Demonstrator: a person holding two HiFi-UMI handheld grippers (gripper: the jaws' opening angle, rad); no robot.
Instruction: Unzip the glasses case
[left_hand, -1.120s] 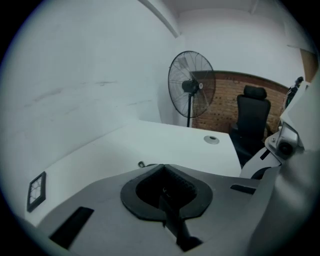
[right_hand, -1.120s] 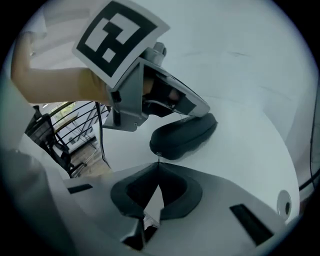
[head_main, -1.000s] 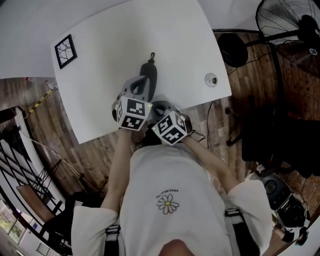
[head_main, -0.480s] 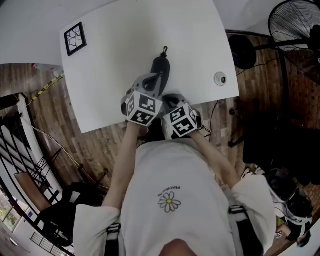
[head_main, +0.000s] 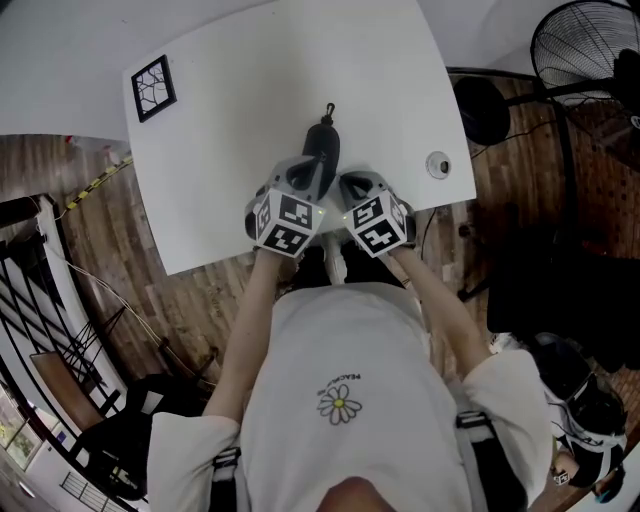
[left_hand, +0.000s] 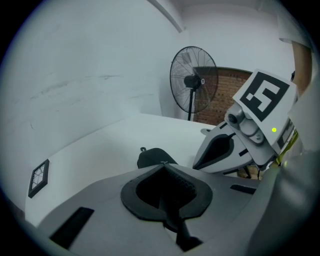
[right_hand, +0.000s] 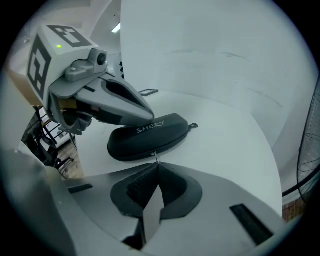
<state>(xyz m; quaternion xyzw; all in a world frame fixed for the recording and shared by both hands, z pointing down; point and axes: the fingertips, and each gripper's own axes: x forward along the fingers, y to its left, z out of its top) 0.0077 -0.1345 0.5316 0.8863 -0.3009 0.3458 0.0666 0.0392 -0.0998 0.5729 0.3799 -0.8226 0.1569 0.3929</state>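
A black zipped glasses case (head_main: 323, 148) lies on the white table (head_main: 250, 120), its small loop (head_main: 329, 108) at the far end. My left gripper (head_main: 303, 180) is shut, and its tips rest on the lid of the case (right_hand: 150, 136), as the right gripper view shows the left gripper (right_hand: 148, 116). My right gripper (head_main: 352, 186) is shut too, close beside the case's near right side. In its own view the metal zipper pull (right_hand: 155, 155) sits right at the tips of the right gripper (right_hand: 157, 163); whether they touch it I cannot tell. The left gripper view shows only a slice of the case (left_hand: 150, 157) past the left gripper (left_hand: 163, 164).
A black-framed marker tile (head_main: 153, 88) lies at the table's far left corner. A small round fitting (head_main: 437, 164) sits near the right edge. A standing fan (head_main: 585, 50) is off the table to the right. The table's near edge runs just under both grippers.
My right gripper has moved from the table's near edge forward to the case's right side, its jaws shut throughout. The left gripper has stayed on the case.
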